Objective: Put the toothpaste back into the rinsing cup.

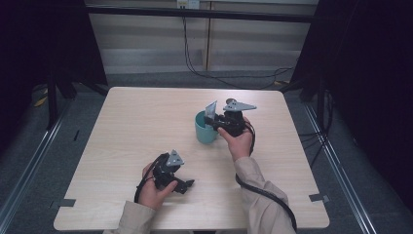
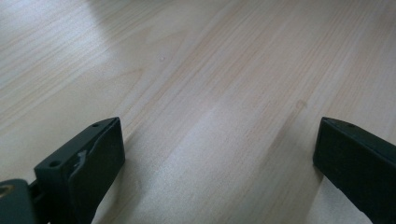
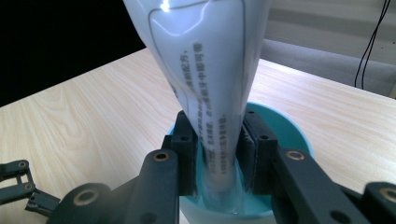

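A teal cup (image 1: 204, 129) stands upright near the middle of the table. Over it, my right gripper (image 1: 214, 121) is shut on a white tube (image 1: 211, 110) with printed text, its flat end pointing up. In the right gripper view the white tube (image 3: 210, 84) is pinched between the black pads (image 3: 187, 149), its lower end inside the teal cup (image 3: 292, 133). My left gripper (image 1: 187, 184) rests low near the table's front edge, open, with bare wood between its fingers (image 2: 84, 163).
The light wooden table (image 1: 136, 122) has black frame posts at its left and right sides. Black cables (image 1: 219, 73) hang by the back wall. Tape marks (image 1: 319, 197) sit at the front corners.
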